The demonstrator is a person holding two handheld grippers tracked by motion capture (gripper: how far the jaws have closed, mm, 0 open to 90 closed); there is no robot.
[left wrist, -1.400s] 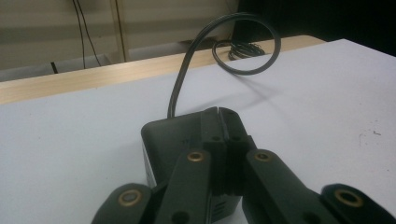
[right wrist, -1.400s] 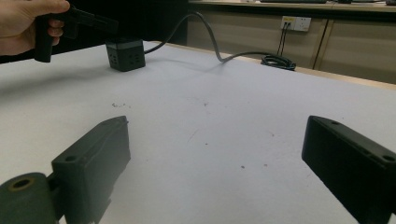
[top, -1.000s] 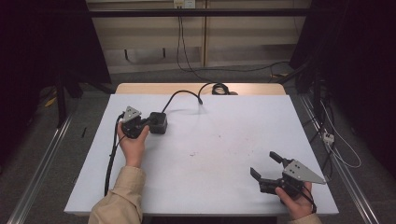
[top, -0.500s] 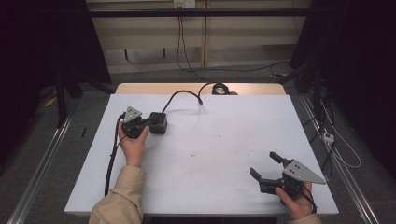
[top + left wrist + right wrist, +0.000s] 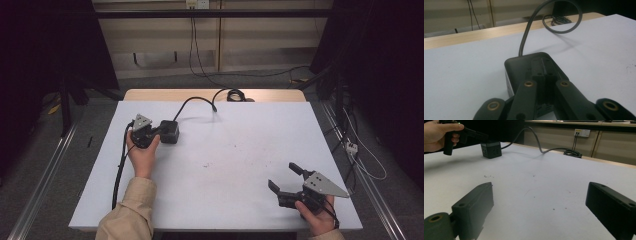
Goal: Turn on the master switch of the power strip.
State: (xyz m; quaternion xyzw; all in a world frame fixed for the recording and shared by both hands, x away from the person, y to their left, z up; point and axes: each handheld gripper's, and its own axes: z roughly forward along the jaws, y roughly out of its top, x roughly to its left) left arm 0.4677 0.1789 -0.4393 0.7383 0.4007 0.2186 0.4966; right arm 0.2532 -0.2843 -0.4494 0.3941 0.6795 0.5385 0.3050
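Nothing has moved since earlier: the left gripper (image 5: 159, 131), jaws closed, is pressed onto the black power cube (image 5: 170, 132) near the table's (image 5: 240, 200) left edge, seemingly steadying it; the right gripper (image 5: 285, 179) is held wide open, empty.

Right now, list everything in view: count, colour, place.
Power cube: one, black, far-left part of the table, under the tips of the left gripper's closed jaws.
Cube's cable: one, black, arcs from the cube toward the far edge and ends in a coil on the wooden strip.
Table: one, white top with small dark specks, wooden strip along the far edge.
Wall socket: one, white, on the wall behind, cables plugged in.
Left gripper: one, black, jaws shut, far-left, in the person's left hand.
Right gripper: one, black, jaws open and empty, near-right corner, in the right hand.
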